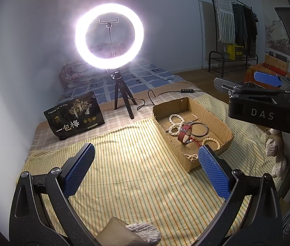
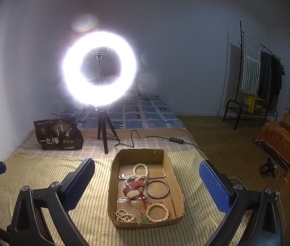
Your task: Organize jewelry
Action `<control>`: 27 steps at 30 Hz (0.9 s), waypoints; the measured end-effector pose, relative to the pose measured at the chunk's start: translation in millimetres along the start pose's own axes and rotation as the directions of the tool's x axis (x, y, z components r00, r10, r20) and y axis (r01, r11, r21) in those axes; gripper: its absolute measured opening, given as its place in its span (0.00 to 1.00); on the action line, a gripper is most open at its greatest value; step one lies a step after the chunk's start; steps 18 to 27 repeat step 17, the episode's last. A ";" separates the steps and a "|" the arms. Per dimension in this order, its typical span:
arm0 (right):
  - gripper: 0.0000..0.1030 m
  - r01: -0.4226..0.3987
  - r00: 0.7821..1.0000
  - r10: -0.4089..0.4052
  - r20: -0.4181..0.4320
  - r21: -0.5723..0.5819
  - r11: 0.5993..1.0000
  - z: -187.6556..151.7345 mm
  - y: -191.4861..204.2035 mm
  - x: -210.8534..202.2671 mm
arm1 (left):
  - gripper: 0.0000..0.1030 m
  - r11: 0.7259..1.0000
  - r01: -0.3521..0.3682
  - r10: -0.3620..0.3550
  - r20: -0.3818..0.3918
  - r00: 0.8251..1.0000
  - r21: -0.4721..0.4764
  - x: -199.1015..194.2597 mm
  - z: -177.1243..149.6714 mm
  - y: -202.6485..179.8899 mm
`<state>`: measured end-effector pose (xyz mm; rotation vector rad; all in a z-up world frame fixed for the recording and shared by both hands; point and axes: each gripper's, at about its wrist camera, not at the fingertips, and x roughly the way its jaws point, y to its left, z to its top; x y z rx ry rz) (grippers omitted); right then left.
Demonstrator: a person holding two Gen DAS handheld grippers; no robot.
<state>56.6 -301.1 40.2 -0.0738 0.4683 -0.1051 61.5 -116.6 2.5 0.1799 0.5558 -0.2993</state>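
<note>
A shallow cardboard box (image 2: 112, 186) sits on a yellow striped cloth. Inside it lie a white pearl string (image 2: 138, 173), a red watch strap (image 2: 134, 187), a dark bangle (image 2: 157, 189), a cream bead bracelet (image 2: 157, 212), a small bead coil (image 2: 124, 215) and a red cord with a green pendant (image 2: 145, 219). My right gripper (image 2: 147, 184) hovers open above the box's near end, holding nothing. My left gripper (image 1: 147, 170) is open and empty over the cloth, left of the box (image 1: 182, 160). The watch strap (image 1: 184, 133) and bangle (image 1: 200, 130) show there too.
A lit ring light (image 2: 98, 68) on a small tripod stands behind the box, its cable and switch (image 2: 176, 140) trailing right. A black snack bag (image 2: 57, 135) stands at the back left. A stuffed toy (image 1: 274, 149) sits off the bed's right edge. A clothes rack (image 2: 253, 94) is far right.
</note>
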 end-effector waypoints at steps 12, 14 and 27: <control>1.00 -0.004 1.000 0.004 -0.005 -0.005 1.000 -0.1 0.3 0.5 | 1.00 1.000 -0.001 0.001 0.000 1.000 0.000 -0.8 -0.4 -0.6; 1.00 -0.006 1.000 0.006 -0.007 -0.007 1.000 -0.4 -0.1 1.0 | 1.00 1.000 0.000 0.000 0.000 1.000 0.000 -0.7 -0.3 -0.1; 1.00 -0.008 1.000 0.008 -0.011 -0.008 1.000 -0.2 -0.7 1.9 | 1.00 1.000 -0.010 0.010 0.007 1.000 0.003 -1.7 -0.5 -1.1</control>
